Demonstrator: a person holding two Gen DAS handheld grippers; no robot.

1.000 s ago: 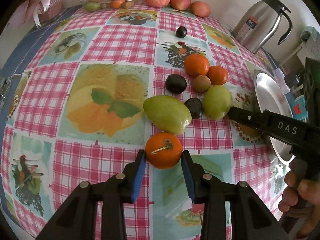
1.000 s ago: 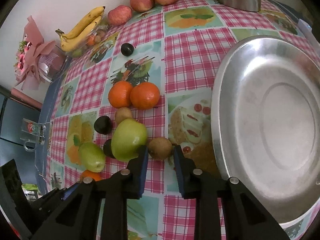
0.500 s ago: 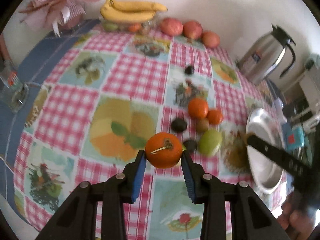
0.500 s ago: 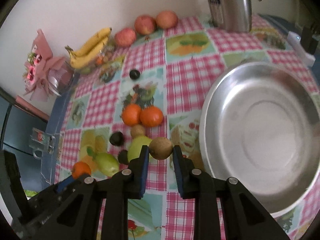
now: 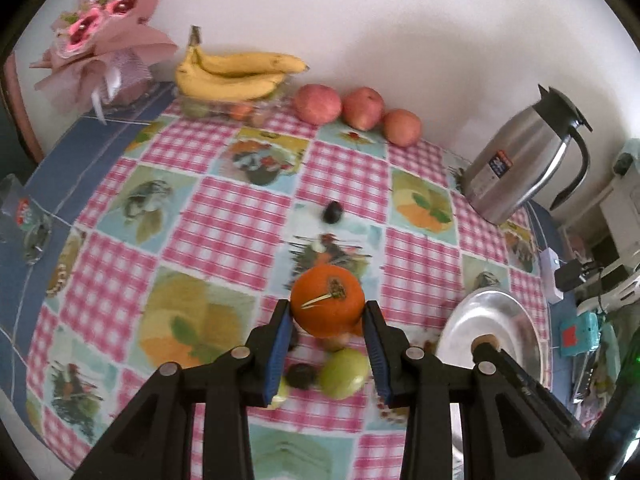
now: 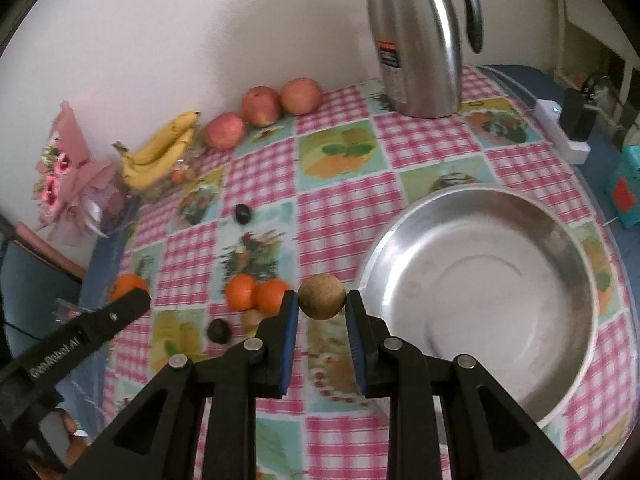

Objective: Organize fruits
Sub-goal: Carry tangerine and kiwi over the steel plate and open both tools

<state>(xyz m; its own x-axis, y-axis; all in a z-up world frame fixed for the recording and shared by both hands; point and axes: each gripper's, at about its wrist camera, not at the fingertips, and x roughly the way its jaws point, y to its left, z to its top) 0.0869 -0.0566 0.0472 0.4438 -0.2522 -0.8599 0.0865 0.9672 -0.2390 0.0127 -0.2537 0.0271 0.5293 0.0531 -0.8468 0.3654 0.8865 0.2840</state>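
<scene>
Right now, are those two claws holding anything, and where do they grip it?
Yes. The left claw squeezes an orange by its two sides; the right claw pinches a small brown fruit the same way.

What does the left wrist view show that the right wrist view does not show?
Only left wrist view: the left claw shut on a round orange fruit, and a green pear-like fruit.
Only right wrist view: the right claw shut on a small brown round fruit.
Both: yellow bananas, the steel jug, the metal bowl.
</scene>
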